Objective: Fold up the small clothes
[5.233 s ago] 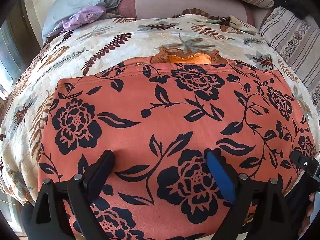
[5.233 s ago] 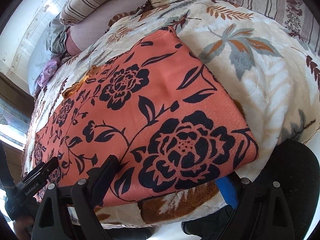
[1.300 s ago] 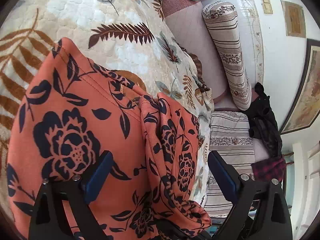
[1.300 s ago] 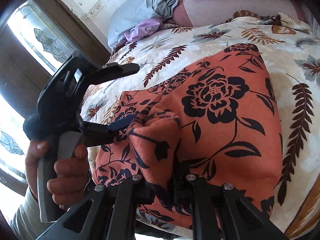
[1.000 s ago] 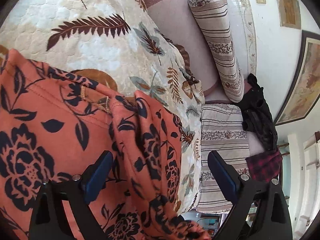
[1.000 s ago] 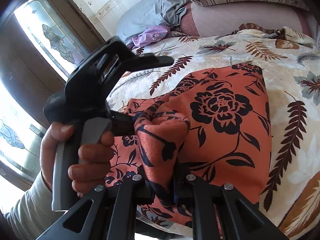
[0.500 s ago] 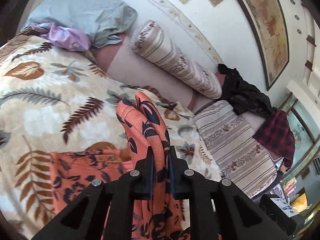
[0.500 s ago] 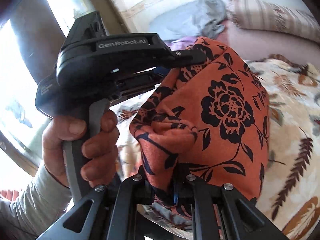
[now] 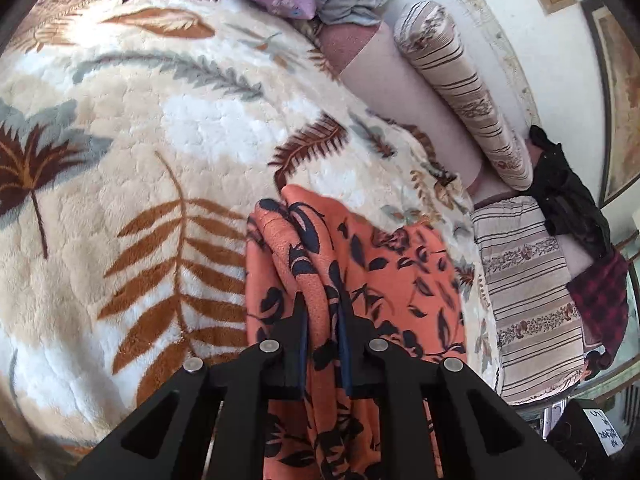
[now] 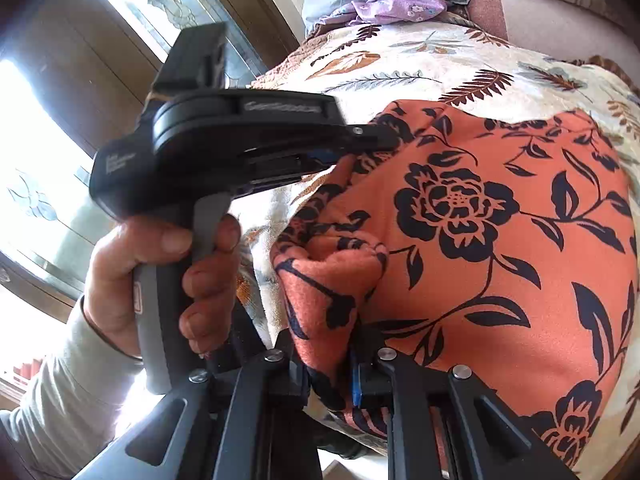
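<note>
Both tools pinch bunched edges of the orange floral garment, the right tool easing open, cloth trailing ahead of the left tool across the bed.

The orange garment with black flowers lies partly folded on the bed, one bunched edge raised.

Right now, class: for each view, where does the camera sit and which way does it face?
Left wrist: on the left gripper, looking down at the leaf-print blanket; jaws clamp the orange floral garment.
Right wrist: on the right gripper, its jaws opening around the garment; faces the person's left hand.
Shared: garment, blanket.
</note>
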Demonstrator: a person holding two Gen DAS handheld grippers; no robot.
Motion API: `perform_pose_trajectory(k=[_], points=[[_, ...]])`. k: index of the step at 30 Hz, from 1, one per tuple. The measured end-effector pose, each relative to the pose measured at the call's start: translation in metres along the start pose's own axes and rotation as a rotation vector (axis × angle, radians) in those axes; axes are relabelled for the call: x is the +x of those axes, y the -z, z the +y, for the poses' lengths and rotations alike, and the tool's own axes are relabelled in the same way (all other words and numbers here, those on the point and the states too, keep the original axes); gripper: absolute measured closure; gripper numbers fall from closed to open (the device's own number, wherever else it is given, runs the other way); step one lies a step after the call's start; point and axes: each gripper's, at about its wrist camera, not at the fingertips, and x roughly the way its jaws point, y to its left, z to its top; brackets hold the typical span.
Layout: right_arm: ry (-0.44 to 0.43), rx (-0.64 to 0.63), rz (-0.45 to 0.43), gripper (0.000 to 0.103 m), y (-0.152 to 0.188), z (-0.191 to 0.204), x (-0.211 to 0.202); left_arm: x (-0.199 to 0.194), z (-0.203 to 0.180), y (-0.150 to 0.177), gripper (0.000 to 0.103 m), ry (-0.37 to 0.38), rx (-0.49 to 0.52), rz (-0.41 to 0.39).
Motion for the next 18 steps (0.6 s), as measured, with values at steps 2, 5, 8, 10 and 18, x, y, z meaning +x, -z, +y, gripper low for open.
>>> perform_pose_trajectory(k=[2,5,8,10,18], points=[[-0.024,0.046,0.042,0.075,0.009,-0.001,0.014,0.009,0.016,0.003,0.086,0.017,-0.019,0.020],[-0.048,0.010,0.013,0.062,0.021,0.004,0.013,-0.006,0.022,0.002,0.078,0.029,-0.028,-0.005],[-0.159,0.032,0.021,0.026,0.023,0.004,0.011,-0.019,0.015,-0.001,0.062,-0.070,-0.001,-0.042],[-0.163,0.024,0.007,0.026,0.024,0.007,0.008,-0.033,0.010,0.001,0.063,-0.077,0.012,-0.073],[-0.270,0.108,-0.042,0.026,0.053,-0.028,-0.026,-0.062,-0.034,0.066,0.062,-0.088,0.185,0.011]])
